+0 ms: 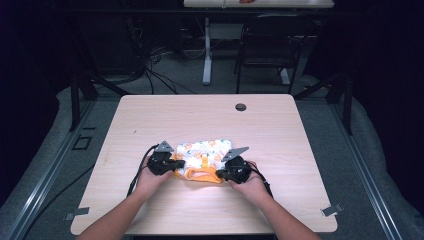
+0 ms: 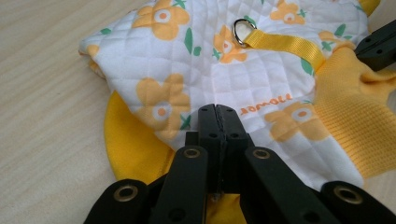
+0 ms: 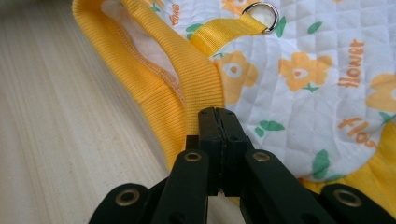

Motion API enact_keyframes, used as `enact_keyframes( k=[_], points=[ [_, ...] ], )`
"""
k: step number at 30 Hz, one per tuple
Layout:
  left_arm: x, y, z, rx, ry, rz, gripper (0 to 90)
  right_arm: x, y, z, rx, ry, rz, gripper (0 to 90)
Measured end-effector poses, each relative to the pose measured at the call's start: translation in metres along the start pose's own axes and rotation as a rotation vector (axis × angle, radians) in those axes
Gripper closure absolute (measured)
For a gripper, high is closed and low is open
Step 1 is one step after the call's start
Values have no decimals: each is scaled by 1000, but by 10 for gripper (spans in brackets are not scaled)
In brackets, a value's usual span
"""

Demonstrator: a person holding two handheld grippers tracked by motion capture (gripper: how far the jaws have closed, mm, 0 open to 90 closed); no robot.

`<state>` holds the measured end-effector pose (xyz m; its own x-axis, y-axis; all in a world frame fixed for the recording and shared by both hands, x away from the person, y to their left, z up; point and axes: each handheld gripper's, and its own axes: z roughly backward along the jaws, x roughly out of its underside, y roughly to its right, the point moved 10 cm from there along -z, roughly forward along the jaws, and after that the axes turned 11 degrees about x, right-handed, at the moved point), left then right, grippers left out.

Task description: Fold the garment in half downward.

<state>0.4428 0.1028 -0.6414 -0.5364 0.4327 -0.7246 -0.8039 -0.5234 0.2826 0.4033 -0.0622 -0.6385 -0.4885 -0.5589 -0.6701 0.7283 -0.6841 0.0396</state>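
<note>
Now both grippers' shut jaws rest over the quilted garment (image 2: 243, 74).

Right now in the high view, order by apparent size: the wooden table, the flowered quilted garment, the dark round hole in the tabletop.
1. Light wooden table
2. White quilted garment with orange flowers and yellow trim
3. Dark round hole in the tabletop

None look alike in size.

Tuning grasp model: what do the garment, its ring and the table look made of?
Garment: quilted fabric, matte, stitched grid with flower print; ribbed yellow knit trim.
Ring: likely metal, shiny silver.
Table: pale wood-grain top, probably laminate.
</note>
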Motion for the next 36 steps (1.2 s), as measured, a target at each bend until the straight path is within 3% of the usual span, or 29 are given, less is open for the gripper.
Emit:
enact_keyframes(
  k=[12,22,31,36],
  points=[
    [-7,-11,-4,-9,34,28,900,-5,10,-6,17,5,-24,899],
    [-8,-10,-3,-23,36,24,898,-7,9,-6,24,19,-29,894],
    [-16,4,10,-13,62,10,888,-17,2,16,17,85,-26,877],
    [-23,15,30,-10,91,-15,878,-18,-2,33,27,100,-17,863]
  ],
)
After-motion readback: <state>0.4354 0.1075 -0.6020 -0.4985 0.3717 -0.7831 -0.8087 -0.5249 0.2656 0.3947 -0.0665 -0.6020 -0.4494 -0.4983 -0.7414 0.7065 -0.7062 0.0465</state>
